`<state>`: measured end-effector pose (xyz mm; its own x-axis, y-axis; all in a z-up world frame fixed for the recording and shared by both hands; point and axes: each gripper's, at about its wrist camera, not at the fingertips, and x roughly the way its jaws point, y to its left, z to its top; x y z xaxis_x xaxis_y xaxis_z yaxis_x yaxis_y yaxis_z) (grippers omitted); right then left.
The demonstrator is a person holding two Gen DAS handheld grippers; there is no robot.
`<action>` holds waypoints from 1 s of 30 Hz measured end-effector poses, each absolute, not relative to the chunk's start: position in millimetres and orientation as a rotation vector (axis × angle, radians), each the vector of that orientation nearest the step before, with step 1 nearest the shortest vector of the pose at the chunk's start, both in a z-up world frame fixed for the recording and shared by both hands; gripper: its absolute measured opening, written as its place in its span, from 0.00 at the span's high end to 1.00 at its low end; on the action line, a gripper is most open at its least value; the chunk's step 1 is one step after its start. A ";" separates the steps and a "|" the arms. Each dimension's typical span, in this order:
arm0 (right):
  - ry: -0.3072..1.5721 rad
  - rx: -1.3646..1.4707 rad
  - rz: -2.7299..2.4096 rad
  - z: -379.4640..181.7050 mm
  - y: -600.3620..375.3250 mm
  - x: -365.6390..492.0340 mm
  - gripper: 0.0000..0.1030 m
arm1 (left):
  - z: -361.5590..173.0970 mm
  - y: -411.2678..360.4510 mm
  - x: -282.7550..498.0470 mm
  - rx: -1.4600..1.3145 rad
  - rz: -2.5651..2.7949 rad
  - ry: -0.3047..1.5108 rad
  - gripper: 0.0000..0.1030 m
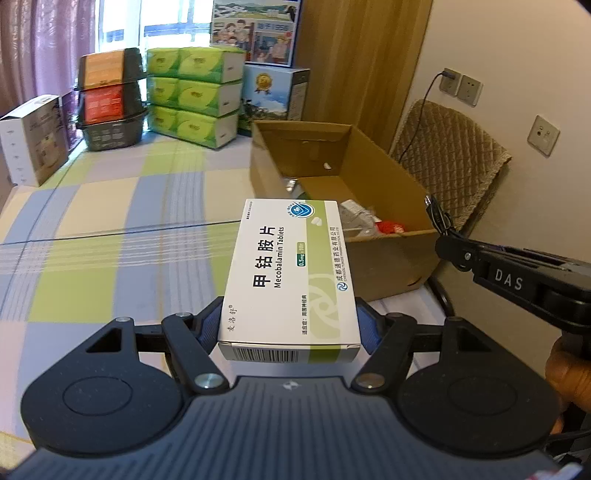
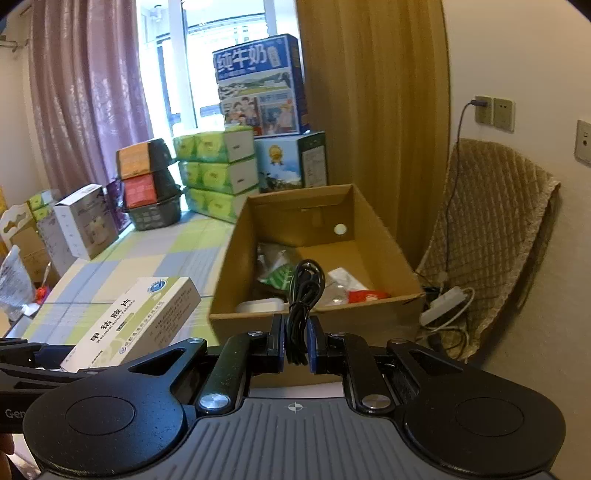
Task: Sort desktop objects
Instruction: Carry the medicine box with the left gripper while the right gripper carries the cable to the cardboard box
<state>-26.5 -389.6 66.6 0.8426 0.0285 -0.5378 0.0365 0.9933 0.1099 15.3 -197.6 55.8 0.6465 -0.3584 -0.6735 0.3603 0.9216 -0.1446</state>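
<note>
My left gripper (image 1: 290,326) is shut on a white and green tablet box (image 1: 290,273), held flat above the checked tablecloth, just short of the open cardboard box (image 1: 384,177). The same tablet box (image 2: 140,317) shows at the lower left of the right wrist view. My right gripper (image 2: 297,345) is shut on a coiled black cable (image 2: 303,295), held in front of the cardboard box's near wall (image 2: 314,321). In the left wrist view the right gripper (image 1: 445,236) reaches in from the right with the cable (image 1: 436,214). Several small items lie inside the carton.
Green tissue packs (image 1: 195,96), stacked black baskets (image 1: 110,99), milk cartons (image 1: 255,33) and a white box (image 1: 33,136) line the table's far side. A chair with a quilted cover (image 2: 491,236) and a power strip (image 2: 443,306) stand right of the carton.
</note>
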 end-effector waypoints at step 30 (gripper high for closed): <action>0.574 0.132 -0.047 72.1 -433.5 -0.5 0.92 | 67.0 -255.3 47.4 0.019 -0.474 0.743 0.35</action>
